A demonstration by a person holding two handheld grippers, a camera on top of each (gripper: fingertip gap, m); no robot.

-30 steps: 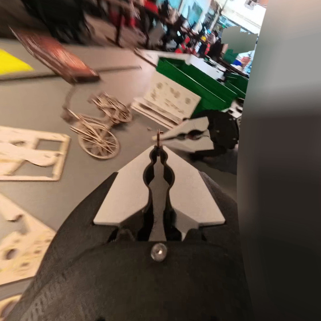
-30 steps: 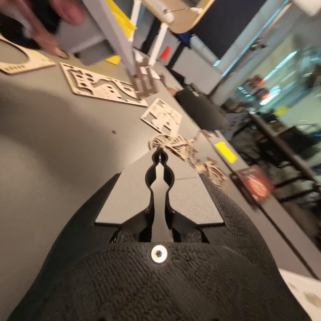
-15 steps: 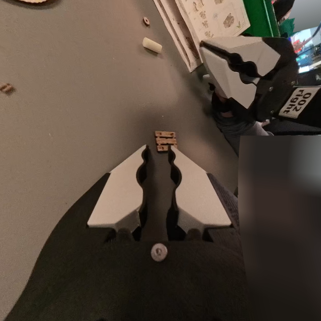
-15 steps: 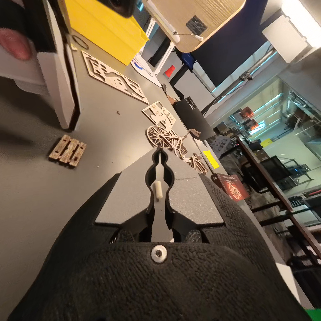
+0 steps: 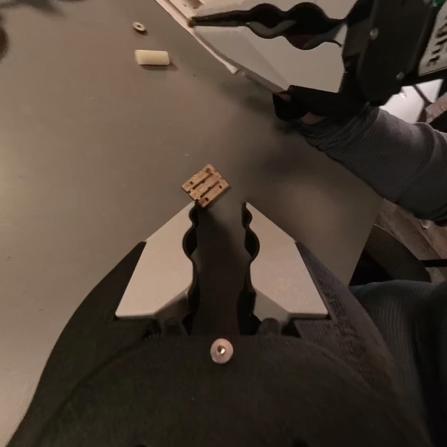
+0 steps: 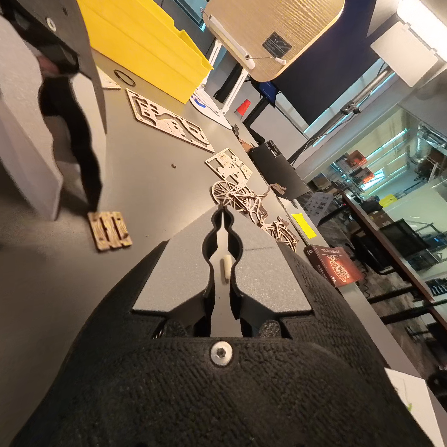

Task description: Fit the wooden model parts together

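A small slatted wooden part (image 5: 205, 185) lies flat on the grey table (image 5: 84, 145), just ahead of my left fingertips. My left gripper (image 5: 219, 205) is open and empty, low over the table. My right gripper (image 6: 222, 209) is shut and empty; in the left wrist view it (image 5: 193, 23) hovers at the top right, apart from the part. In the right wrist view the part (image 6: 110, 231) lies at the tip of the left gripper (image 6: 73, 212). An assembled wooden bicycle (image 6: 242, 200) lies farther off on the table.
A white peg (image 5: 152, 57) and a small washer (image 5: 140, 26) lie beyond the part. Laser-cut wooden sheets (image 6: 169, 123), a yellow bin (image 6: 145, 48), a black box (image 6: 278, 169) and a dark red box (image 6: 333, 264) stand along the table. A grey sleeve (image 5: 375, 164) crosses on the right. Across from one pair of fingers to the other is roughly 11 centimeters. About 15 centimeters separates my right fingertips from the assembled wooden bicycle (image 6: 242, 200).
My left gripper held the small part a second ago, then let it go onto the table and opened wider. The part now lies turned askew. The right gripper stayed shut.
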